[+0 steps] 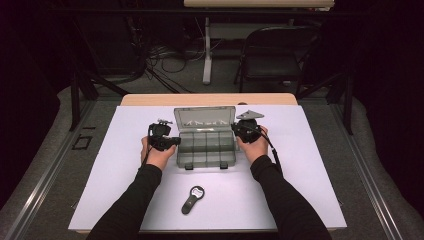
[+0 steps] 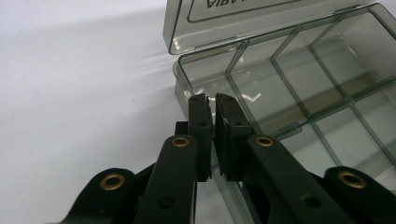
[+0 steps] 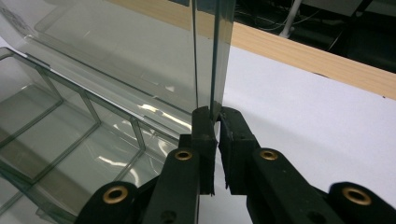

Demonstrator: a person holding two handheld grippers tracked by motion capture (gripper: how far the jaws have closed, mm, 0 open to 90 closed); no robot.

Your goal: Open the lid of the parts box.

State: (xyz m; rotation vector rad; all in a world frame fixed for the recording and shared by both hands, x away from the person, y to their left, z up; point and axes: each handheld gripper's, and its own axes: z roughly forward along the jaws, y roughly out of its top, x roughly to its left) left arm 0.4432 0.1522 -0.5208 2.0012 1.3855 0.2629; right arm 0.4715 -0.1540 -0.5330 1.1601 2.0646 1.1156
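1. We've got a smoky clear plastic organizer box (image 1: 206, 145) sitting mid-table on the white sheet (image 1: 300, 165), a bit toward the far side. It's divided into small compartments, and as far as we can see they all look bare.

2. Its lid (image 1: 205, 119) is flipped up and stands nearly upright along the far edge. There's some printed lettering on it that we can't read.

3. The left gripper (image 1: 172, 141) is at the box's left wall. In the left gripper view the jaws are pinched narrow on that wall's top edge near the far left corner, one jaw inside the box and one outside, with the plastic rim (image 2: 212, 107) between the tips.

4. The right gripper (image 1: 237, 127) is over at the far right corner. In the right gripper view its jaws are closed narrow on the side edge of the raised lid (image 3: 215, 56), which rises straight up out of the gap between them.

5. Both hands wrap the gripper handles: left hand (image 1: 159, 156), right hand (image 1: 255, 147), black sleeves coming in from the near edge.

6. Near us on the sheet, well apart from the box, lies a small black handheld gadget (image 1: 192, 199) with a round pale face. Can't tell what it is.

7. Farther out: the wooden table edge (image 1: 210, 99) past the sheet, then a dark folding chair (image 1: 272, 57) and a tangle of cables (image 1: 167, 60) on the floor.
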